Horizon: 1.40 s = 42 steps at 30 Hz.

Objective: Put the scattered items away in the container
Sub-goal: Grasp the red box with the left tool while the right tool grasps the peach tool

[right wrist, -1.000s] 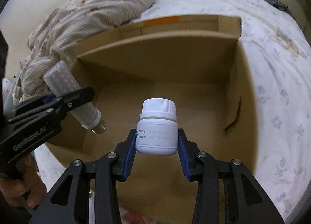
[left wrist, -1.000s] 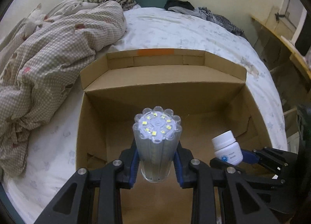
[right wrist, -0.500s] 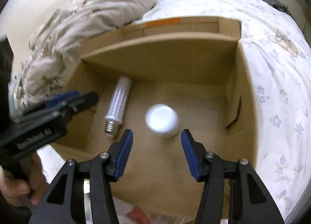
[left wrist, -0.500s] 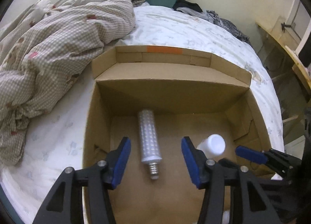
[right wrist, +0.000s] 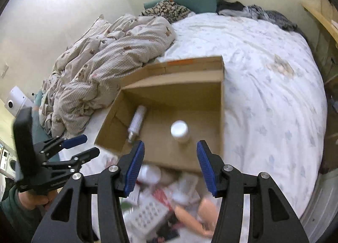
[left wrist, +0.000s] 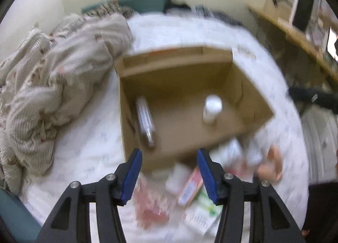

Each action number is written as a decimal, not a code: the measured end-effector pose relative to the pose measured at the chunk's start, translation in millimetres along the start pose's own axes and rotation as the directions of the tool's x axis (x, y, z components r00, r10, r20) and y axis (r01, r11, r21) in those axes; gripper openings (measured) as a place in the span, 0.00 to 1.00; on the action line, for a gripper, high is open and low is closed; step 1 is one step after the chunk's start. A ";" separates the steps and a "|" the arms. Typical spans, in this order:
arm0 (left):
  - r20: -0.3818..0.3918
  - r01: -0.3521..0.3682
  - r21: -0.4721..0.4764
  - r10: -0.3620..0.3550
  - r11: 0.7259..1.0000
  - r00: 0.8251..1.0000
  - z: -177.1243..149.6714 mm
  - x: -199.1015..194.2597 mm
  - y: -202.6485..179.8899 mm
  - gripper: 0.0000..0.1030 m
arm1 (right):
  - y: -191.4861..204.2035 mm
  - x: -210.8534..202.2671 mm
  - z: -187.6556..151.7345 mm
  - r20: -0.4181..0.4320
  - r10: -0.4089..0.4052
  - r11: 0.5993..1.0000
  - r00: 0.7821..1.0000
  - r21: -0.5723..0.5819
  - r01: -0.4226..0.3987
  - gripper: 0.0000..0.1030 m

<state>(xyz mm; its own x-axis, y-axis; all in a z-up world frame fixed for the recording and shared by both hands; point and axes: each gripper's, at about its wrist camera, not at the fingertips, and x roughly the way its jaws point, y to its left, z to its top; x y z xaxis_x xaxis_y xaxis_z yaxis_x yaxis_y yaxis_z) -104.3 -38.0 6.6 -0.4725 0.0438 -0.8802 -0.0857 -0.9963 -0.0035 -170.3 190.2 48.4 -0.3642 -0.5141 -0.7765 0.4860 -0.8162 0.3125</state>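
Jaws spread, both above box (right wrist: 118, 103) near rim.

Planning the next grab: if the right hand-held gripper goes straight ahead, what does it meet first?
Probably the near wall of the brown cardboard box, with the right hand-held gripper open; depth is unclear.

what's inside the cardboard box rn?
Two things inside the cardboard box: an LED corn bulb lying along the left wall and a white pill bottle standing mid-floor. The near wall hides the floor strip behind it. Both hand-held grippers are open, outside.
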 end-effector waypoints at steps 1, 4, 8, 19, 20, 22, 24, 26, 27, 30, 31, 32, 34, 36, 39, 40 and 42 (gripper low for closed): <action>-0.032 0.006 0.008 -0.006 1.000 0.999 -4.0 5.5 0.4 0.53 | -2.2 -1.0 -8.6 -0.016 -0.005 1.000 1.000 0.008 0.005 0.54; -0.090 0.020 0.047 -0.016 0.999 0.996 -10.5 19.4 -2.2 0.53 | -5.4 0.6 -33.5 -0.070 -0.022 1.000 0.997 0.014 0.023 0.54; -0.206 0.066 0.098 -0.045 0.993 0.978 -16.5 48.1 -16.7 0.53 | -10.0 4.9 -51.5 -0.112 -0.060 0.998 0.992 -0.009 0.059 0.54; -0.261 0.098 0.222 -0.037 0.970 0.965 -20.2 77.4 -36.3 0.24 | -32.2 56.8 -62.2 -0.390 -0.052 0.997 0.919 -0.073 0.026 0.59; -0.254 0.106 0.215 -0.049 0.971 0.966 -19.8 73.3 -35.1 0.23 | -29.8 65.7 -68.0 -0.429 -0.066 0.995 0.901 -0.101 0.025 0.59; -0.227 0.112 0.187 -0.068 0.976 0.971 -17.6 61.7 -29.1 0.21 | -25.2 78.2 -78.0 -0.463 -0.142 0.982 0.875 -0.179 0.065 0.60; -0.201 0.126 0.155 -0.094 0.980 0.975 -16.3 50.1 -23.1 0.21 | -21.4 84.7 -84.0 -0.462 -0.203 0.966 0.864 -0.239 0.099 0.60; -0.158 0.142 0.141 -0.119 0.980 0.980 -14.7 34.2 -20.3 0.21 | -19.0 89.1 -88.1 -0.457 -0.225 0.957 0.860 -0.270 0.107 0.60; -0.135 0.144 0.140 -0.125 0.980 0.983 -13.4 26.7 -19.9 0.21 | -18.8 90.6 -89.2 -0.455 -0.222 0.957 0.863 -0.272 0.103 0.60; -0.082 0.155 0.131 -0.146 0.979 0.986 -8.0 7.2 -19.5 0.21 | -19.7 91.8 -90.0 -0.447 -0.206 0.958 0.871 -0.274 0.086 0.47; -0.072 0.162 0.124 -0.154 0.979 0.985 -5.0 2.9 -19.5 0.21 | -20.8 90.2 -89.0 -0.436 -0.210 0.956 0.875 -0.281 0.090 0.35; -0.063 0.165 0.118 -0.159 0.979 0.985 -1.7 0.3 -19.6 0.21 | -22.5 88.4 -88.0 -0.428 -0.211 0.955 0.879 -0.280 0.092 0.34; -0.047 0.165 0.117 -0.160 0.979 0.986 2.3 -3.7 -20.0 0.21 | -26.4 83.5 -86.8 -0.418 -0.206 0.959 0.885 -0.267 0.097 0.32; -0.058 0.164 0.121 -0.158 0.979 0.986 1.6 -4.2 -22.1 0.21 | -28.1 77.3 -85.9 -0.402 -0.202 0.960 0.893 -0.261 0.099 0.32; -0.054 0.158 0.124 -0.152 0.980 0.987 1.2 -5.8 -24.2 0.21 | -27.9 57.9 -80.5 -0.355 -0.189 0.964 0.915 -0.244 0.104 0.32; -0.040 0.162 0.119 -0.158 0.980 0.987 1.8 -7.6 -23.0 0.21 | -27.0 50.0 -77.7 -0.335 -0.183 0.965 0.924 -0.239 0.105 0.32; -0.011 0.170 0.111 -0.170 0.979 0.985 3.2 -11.3 -21.6 0.21 | -24.2 32.1 -70.5 -0.291 -0.160 0.969 0.943 -0.230 0.093 0.32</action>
<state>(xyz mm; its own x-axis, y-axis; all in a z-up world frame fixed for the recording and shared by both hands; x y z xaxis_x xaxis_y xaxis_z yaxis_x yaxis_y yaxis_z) -99.9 -16.8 18.1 -0.4411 0.2116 -0.8722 -0.2614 -0.9600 -0.1007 -137.8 212.0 -22.7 -0.1897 -0.2776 -0.9418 0.6196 -0.7779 0.1045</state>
